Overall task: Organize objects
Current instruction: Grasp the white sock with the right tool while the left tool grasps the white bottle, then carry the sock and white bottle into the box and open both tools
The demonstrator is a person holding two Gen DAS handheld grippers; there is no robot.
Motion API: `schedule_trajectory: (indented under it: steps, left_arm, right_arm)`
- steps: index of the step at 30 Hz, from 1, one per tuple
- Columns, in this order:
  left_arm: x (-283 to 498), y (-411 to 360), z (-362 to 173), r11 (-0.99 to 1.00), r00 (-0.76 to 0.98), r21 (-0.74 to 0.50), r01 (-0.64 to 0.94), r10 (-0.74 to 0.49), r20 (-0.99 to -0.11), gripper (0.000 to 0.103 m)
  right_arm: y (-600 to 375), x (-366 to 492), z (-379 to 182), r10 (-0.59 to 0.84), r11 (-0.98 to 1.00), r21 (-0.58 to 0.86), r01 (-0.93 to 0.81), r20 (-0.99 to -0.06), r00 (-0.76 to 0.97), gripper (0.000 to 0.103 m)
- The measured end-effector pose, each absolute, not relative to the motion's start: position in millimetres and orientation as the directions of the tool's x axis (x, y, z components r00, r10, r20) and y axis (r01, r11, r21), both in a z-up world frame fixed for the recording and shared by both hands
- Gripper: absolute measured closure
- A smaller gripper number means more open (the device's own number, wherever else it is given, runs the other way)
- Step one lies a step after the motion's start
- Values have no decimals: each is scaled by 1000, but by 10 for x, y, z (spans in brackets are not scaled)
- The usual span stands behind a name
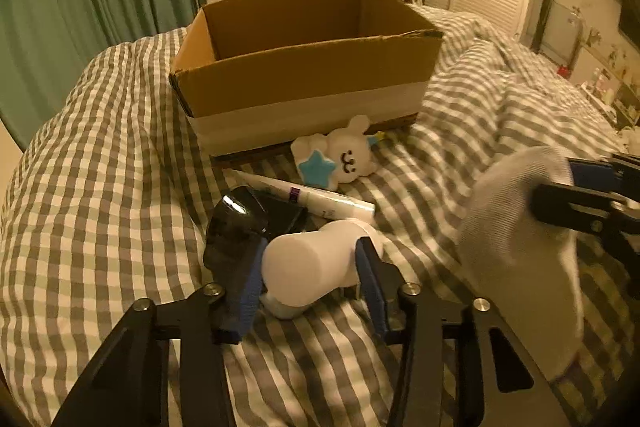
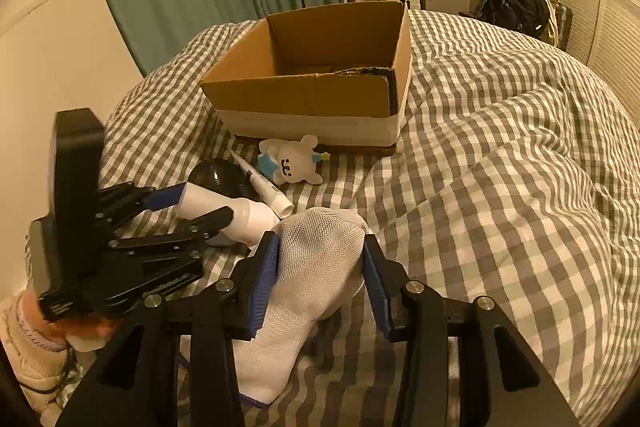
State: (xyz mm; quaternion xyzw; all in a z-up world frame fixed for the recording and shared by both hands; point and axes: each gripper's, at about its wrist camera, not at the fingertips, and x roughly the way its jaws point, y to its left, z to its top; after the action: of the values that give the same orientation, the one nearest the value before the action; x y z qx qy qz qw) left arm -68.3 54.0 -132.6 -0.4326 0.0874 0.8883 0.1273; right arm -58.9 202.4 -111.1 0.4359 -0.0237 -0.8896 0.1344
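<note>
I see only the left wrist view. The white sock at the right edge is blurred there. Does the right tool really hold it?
Observer: Yes. The right tool is shut on the white sock, with both pads on its mesh part.
Operator: Is anything inside the cardboard box? I see only its walls.
Observer: The cardboard box shows part of its floor, and that part is bare.
Operator: How does the left tool sit on the white bottle?
Observer: The left tool clamps the body of the white bottle. Its far end sticks out past the pads.

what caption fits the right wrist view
Right gripper clamps a white mesh sock before an open cardboard box.
</note>
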Motion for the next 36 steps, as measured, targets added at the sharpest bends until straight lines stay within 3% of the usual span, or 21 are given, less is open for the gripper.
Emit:
schedule_trajectory:
  steps: [5,18,27,36]
  left_arm:
    - [-532,470,-1200,-953,-591,-25,-303,208,-780,66]
    - [-191,337,-736,-963,-648,19,-269,166,-743,70]
    - [-85,219,-212,-954,-711,9,-300,218,-668,70]
    - [-539,262,501,-937,-771,25,-349,272,-575,70]
  right_arm:
    - [2010,-560,-1095,-242,-967,145,209,-774,-585,62]
    - [1819,-315,-701,-200,-973,70,221,-738,-644,63]
    - [1684,-114,-281,-176,-970,0,241,-684,-708,63]
    - [1539,-299,249,-148,-954,-118,274,-609,-779,63]
